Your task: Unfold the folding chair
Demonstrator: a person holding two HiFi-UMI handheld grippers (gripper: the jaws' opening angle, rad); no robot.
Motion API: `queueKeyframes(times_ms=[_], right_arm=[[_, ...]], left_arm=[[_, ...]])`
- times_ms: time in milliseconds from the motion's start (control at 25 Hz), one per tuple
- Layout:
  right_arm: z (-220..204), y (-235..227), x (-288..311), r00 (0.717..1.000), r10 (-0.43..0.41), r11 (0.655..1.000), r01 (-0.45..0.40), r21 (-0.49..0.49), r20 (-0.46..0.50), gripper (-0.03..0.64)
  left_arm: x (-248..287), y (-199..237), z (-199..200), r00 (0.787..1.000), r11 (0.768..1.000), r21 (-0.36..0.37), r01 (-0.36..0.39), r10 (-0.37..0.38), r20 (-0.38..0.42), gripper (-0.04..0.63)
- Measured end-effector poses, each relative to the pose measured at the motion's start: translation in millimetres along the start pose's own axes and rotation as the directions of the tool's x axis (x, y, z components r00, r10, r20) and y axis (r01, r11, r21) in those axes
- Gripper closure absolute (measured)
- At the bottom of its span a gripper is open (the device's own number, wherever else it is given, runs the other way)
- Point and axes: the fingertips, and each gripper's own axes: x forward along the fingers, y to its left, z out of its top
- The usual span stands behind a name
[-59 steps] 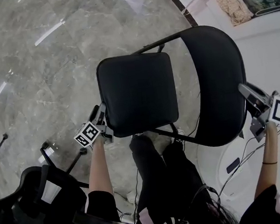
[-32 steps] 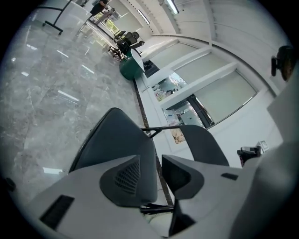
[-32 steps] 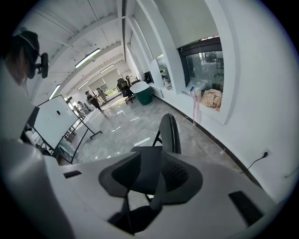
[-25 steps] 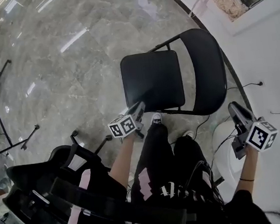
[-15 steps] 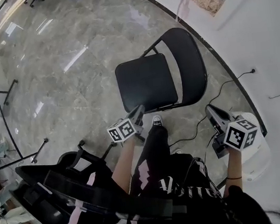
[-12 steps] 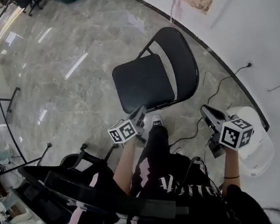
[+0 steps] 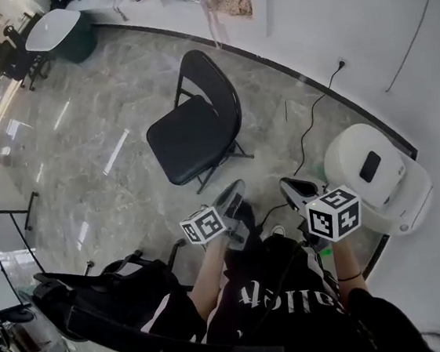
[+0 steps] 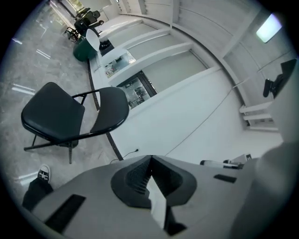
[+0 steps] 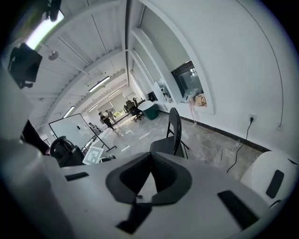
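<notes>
Item: folding chair (image 7: 192, 135), black, padded seat and curved backrest on a thin metal frame.
Condition: opened out, seat level, standing on its legs.
Location: on the grey marble floor (image 7: 82, 140), near the white wall; backrest on the side towards the wall, seat towards the open room. Seen side-on in the left gripper view (image 8: 51, 114) and edge-on in the right gripper view (image 9: 172, 137).
Left gripper (image 7: 234, 192): jaws pressed together (image 8: 150, 161), nothing between them; held up in front of the person, well apart from the chair.
Right gripper (image 7: 291, 188): jaws pressed together (image 9: 150, 158), nothing pinched; level with the left one, also well clear of the chair.
Marker cubes: one on each gripper, left (image 7: 203, 225), right (image 7: 334, 213).
White rounded appliance (image 7: 377, 173): on the floor just to the right of the right gripper, with a dark rectangular panel on top.
Cable (image 7: 312, 117): black, running from a wall socket (image 7: 341, 63) across the floor towards the person.
Person: dark trousers, one shoe (image 8: 43, 173) on the floor between the chair and the left gripper.
Round table (image 7: 57, 28): white top, green base, far left.
Whiteboard (image 9: 70, 128): on a stand, far side of the room.
</notes>
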Motion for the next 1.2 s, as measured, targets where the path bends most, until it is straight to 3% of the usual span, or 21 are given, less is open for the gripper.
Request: queueKeyframes(times_ms=[120, 240, 400, 480, 760, 960, 1200], right_arm=[[-15, 10, -17, 1.000, 0.020, 1.000, -0.019, -0.009, 0.016, 0.601], [-22, 18, -31, 0.999, 0.032, 0.999, -0.032, -0.007, 0.041, 0.601], [-27, 36, -43, 0.996, 0.049, 0.999, -0.049, -0.006, 0.068, 0.601], [-27, 43, -44, 0.997, 0.046, 0.999, -0.045, -0.005, 0.067, 0.601], [-35, 91, -24, 0.992, 0.076, 0.996, -0.081, 0.040, 0.102, 0.601], [-54, 151, 9, 0.995, 0.061, 0.998, -0.060, -0.017, 0.079, 0.601], [-76, 235, 38, 0.996, 0.039, 0.999, -0.036, -0.036, 0.075, 0.601]], left_arm=[[-6, -35, -21, 0.999, 0.999, 0.032, 0.029, -0.029, -0.025, 0.592], [-20, -57, -22, 0.999, 0.988, 0.156, 0.006, 0.001, -0.045, 0.592], [-46, -71, -8, 0.997, 0.938, 0.344, -0.043, 0.062, -0.044, 0.592], [-52, -77, -1, 0.996, 0.916, 0.397, -0.050, 0.073, -0.041, 0.591], [-93, -77, -6, 0.996, 0.902, 0.432, -0.001, 0.037, -0.075, 0.592], [-169, -48, -10, 0.992, 0.887, 0.461, -0.033, 0.085, -0.092, 0.592], [-243, -24, 0, 0.990, 0.898, 0.440, -0.016, 0.077, -0.121, 0.592]])
